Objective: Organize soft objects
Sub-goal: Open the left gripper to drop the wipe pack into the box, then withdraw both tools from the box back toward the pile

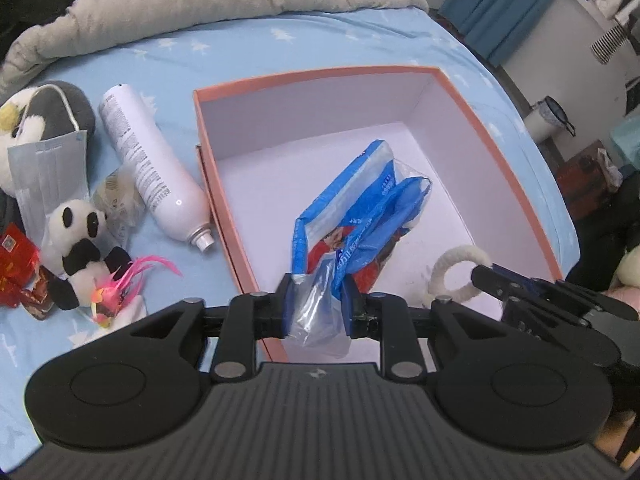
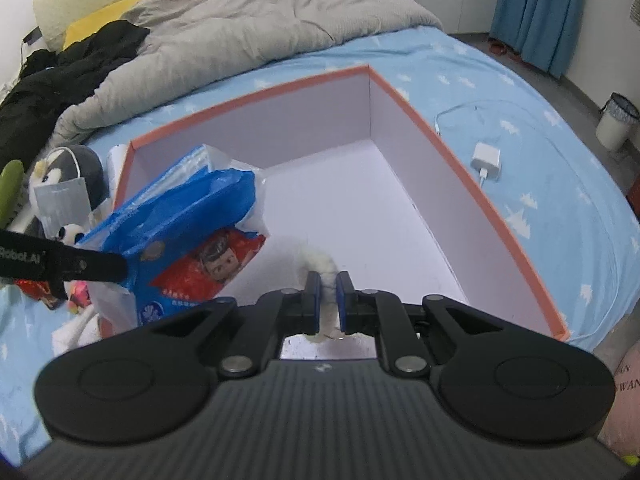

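Note:
An orange-rimmed box (image 1: pixel 280 80) with a white inside stands on the blue bed sheet. My left gripper (image 1: pixel 319 304) is shut on the clear end of a blue plastic packet (image 1: pixel 360 216), which hangs down inside the box. My right gripper (image 2: pixel 327 300) is shut on a white fluffy ring (image 2: pixel 320 266), held low over the box's (image 2: pixel 460 148) floor. That ring (image 1: pixel 456 270) and the right gripper's fingers (image 1: pixel 504 284) also show at the right in the left wrist view. The packet (image 2: pixel 188 216) fills the left of the right wrist view.
Left of the box lie a white spray bottle (image 1: pixel 148 164), a panda plush (image 1: pixel 78 248), a penguin plush with a face mask (image 1: pixel 44 136) and a pink feather toy (image 1: pixel 132 276). A grey duvet (image 2: pixel 248 28) lies behind. A white charger (image 2: pixel 486 162) rests to the right.

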Motion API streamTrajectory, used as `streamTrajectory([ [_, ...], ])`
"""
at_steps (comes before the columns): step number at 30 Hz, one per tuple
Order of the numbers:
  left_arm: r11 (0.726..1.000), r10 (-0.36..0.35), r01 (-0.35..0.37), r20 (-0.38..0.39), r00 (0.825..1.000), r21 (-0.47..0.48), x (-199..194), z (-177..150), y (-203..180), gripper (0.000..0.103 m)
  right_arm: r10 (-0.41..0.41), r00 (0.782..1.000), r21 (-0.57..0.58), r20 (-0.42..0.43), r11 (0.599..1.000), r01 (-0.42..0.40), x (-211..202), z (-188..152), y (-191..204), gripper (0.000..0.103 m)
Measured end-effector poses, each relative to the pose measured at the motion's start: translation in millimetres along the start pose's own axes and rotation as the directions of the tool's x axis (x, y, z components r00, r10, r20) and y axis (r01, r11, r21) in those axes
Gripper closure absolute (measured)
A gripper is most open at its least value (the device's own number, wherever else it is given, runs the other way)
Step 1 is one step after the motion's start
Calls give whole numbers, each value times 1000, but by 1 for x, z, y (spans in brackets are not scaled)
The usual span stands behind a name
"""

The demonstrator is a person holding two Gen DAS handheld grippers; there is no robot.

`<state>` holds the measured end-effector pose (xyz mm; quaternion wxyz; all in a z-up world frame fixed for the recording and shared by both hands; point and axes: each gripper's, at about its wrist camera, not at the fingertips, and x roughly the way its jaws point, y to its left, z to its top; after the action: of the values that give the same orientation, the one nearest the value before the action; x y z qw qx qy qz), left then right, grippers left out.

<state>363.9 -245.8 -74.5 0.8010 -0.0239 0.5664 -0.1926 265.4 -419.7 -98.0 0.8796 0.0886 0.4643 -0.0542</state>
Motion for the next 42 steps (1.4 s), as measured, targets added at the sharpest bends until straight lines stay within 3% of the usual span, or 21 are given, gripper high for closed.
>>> streamTrajectory([
  [2, 1000, 6, -6, -5, 1000, 11, 0, 1, -2, 54, -2, 1000, 2, -12, 1000, 2, 1, 0, -1, 87],
  [4, 1000, 6, -6, 13, 1000, 18, -3, 0, -4, 41, -3, 1000, 17, -21, 1000, 3, 2, -1, -5, 75],
  [6, 1000, 6, -7, 27, 1000, 23, -7, -3, -5, 40, 4, 1000, 35, -19, 999, -3, 2, -2, -8, 47],
  [7, 1000, 8, -9, 35, 999, 29, -10, -5, -5, 40, 5, 1000, 40, -11, 999, -5, 0, -2, -9, 45],
  [14, 997, -1, -12, 162, 987, 77, -51, -18, -7, 40, 24, 998, 34, 61, 999, -27, -28, -5, -6, 45],
  [20, 992, -11, -24, 283, 959, 121, -97, -39, -8, 40, 61, 982, 13, 178, 998, -65, -69, -4, 4, 45],
  [23, 989, -40, -13, 343, 939, 150, -122, -54, -7, 40, 94, 966, 0, 242, 995, -97, -92, -8, 11, 45],
  [28, 988, -28, -41, 425, 905, 152, -152, -78, -2, 40, 129, 941, -36, 314, 992, -124, -121, -14, 27, 44],
  [35, 989, -16, -58, 477, 879, 139, -185, -105, 8, 40, 184, 906, -115, 380, 982, -151, -155, -33, 54, 44],
  [42, 992, -2, -61, 514, 858, 107, -205, -137, 23, 40, 211, 889, -192, 408, 971, -142, -171, -59, 68, 44],
])
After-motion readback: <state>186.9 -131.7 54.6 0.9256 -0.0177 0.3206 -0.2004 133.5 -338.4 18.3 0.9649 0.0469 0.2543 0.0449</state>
